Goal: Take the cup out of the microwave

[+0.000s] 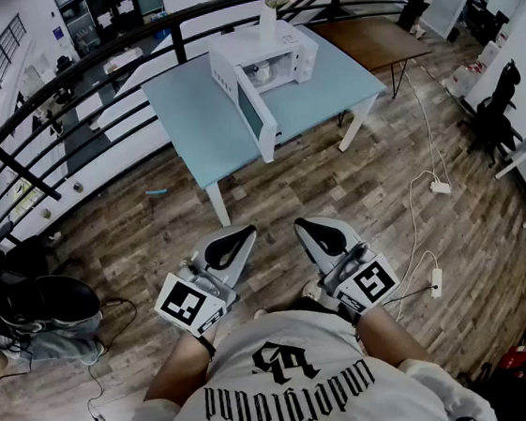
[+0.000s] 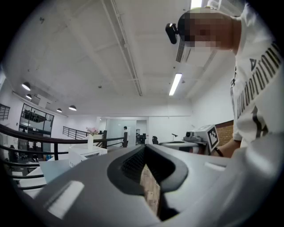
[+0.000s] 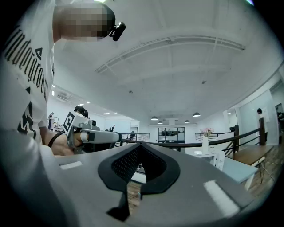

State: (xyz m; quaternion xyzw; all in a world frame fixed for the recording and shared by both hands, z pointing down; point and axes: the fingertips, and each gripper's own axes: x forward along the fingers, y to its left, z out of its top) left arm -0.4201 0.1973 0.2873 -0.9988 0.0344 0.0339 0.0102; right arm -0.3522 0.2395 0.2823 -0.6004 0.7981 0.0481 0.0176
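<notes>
Both grippers are hanging closed and empty, well short of the open microwave.

The person is standing on the wooden floor (image 1: 271, 199) and holding the left gripper (image 1: 232, 247) and the right gripper (image 1: 324, 237) side by side at the lower centre of the head view, both pointing level toward the top of the frame. In the left gripper view and the right gripper view alike, the jaws are lying together with nothing between them, and only a sliver of floor is showing beneath the tips. The cup (image 1: 261, 71) is sitting inside the white microwave (image 1: 296, 56) in the upper centre of the frame, on the pale blue table (image 1: 190, 109), well apart from both grippers. The microwave's door (image 1: 258, 118) is standing open toward the lower part of the frame, and a vase (image 1: 267, 17) of flowers is standing on top of the oven.
</notes>
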